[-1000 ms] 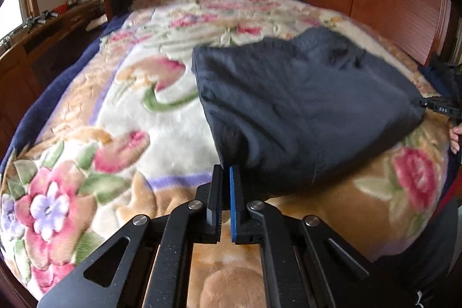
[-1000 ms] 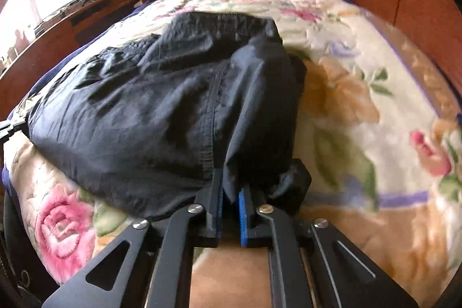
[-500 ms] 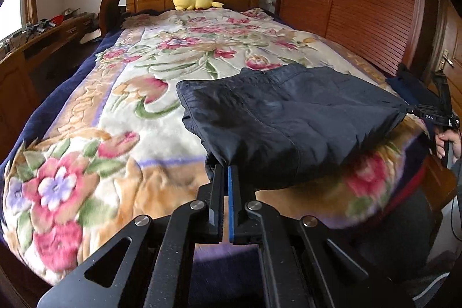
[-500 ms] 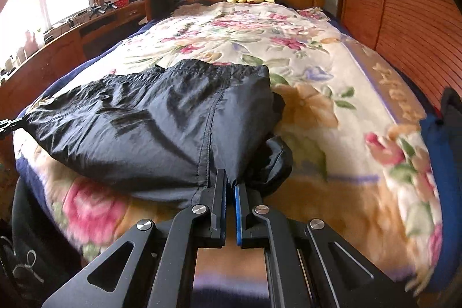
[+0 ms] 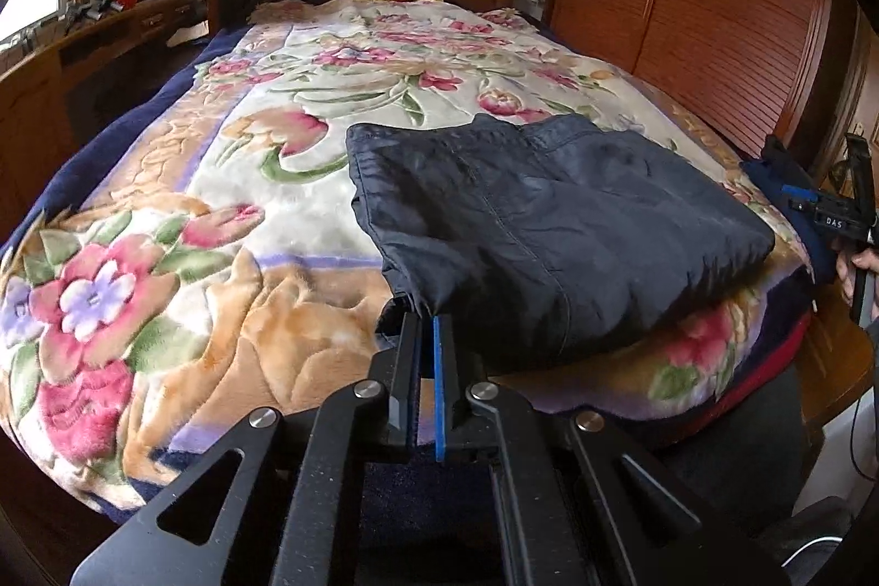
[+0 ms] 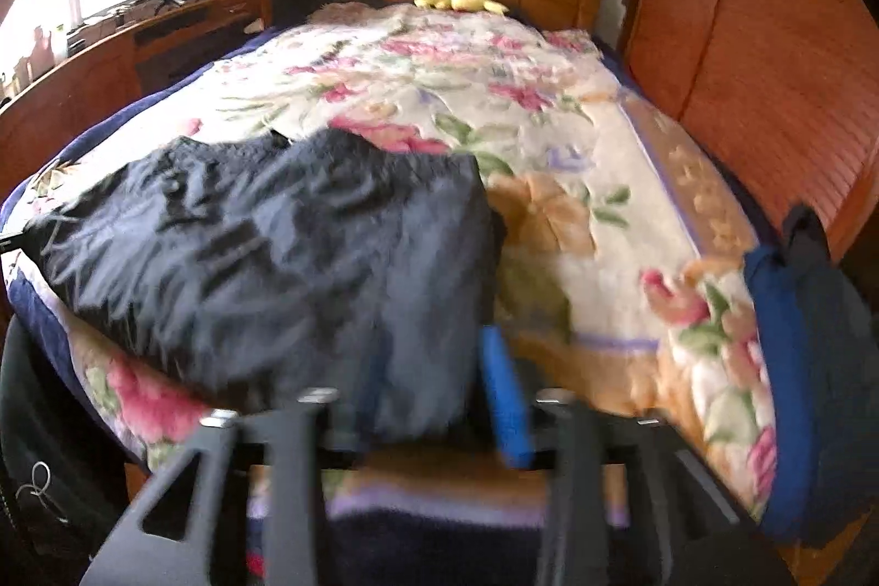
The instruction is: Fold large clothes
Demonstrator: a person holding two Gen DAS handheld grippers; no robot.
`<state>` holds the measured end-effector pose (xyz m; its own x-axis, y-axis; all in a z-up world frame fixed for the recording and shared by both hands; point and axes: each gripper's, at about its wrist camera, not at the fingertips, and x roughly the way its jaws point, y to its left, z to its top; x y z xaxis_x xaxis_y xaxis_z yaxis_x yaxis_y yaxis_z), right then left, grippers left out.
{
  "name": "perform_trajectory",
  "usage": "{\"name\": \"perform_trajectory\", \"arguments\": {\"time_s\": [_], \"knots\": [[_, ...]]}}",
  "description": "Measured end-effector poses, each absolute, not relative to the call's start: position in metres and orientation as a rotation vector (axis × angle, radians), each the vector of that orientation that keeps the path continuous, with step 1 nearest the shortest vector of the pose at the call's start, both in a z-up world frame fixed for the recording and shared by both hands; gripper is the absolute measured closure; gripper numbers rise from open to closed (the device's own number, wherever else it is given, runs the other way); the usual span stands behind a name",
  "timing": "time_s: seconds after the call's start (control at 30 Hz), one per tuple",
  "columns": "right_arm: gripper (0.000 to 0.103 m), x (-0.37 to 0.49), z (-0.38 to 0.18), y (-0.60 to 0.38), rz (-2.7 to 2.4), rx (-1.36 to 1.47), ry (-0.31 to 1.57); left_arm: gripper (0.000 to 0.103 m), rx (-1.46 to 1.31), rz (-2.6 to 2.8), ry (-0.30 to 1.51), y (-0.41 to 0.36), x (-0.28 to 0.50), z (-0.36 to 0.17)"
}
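Wood-panelled bedroom, its bed (image 5: 181, 256) spread with a floral blanket: the dark garment (image 5: 549, 223) now lies folded into a compact rectangle at the near right corner of the bed, where a second ago it was still bunched and being drawn toward the foot. The right gripper (image 6: 439, 388), clamped on a hem until now, is opening its fingers, the cloth's edge lying loose between them though blur hides any contact. The left gripper (image 5: 427, 328) keeps its fingers narrow, pinching the nearest corner of the garment. Judged from this, one fold is set and the release has begun on the right.
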<state>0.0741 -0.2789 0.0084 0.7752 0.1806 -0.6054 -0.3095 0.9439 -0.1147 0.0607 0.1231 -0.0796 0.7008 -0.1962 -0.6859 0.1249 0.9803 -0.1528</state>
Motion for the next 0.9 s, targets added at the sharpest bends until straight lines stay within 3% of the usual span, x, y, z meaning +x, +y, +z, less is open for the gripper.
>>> {"name": "perform_trajectory", "arguments": {"time_s": [0.13, 0.47, 0.9], "knots": [[0.043, 0.093, 0.013, -0.248, 0.32, -0.228, 0.638, 0.1, -0.101, -0.173, 0.777, 0.126, 0.059, -0.082], [0.043, 0.201, 0.002, -0.15, 0.512, -0.243, 0.722, 0.1, -0.105, -0.149, 0.786, 0.136, 0.056, -0.091], [0.043, 0.344, -0.064, -0.057, 0.432, -0.396, 0.963, 0.1, -0.11, -0.149, 0.808, 0.144, 0.055, -0.105]]}}
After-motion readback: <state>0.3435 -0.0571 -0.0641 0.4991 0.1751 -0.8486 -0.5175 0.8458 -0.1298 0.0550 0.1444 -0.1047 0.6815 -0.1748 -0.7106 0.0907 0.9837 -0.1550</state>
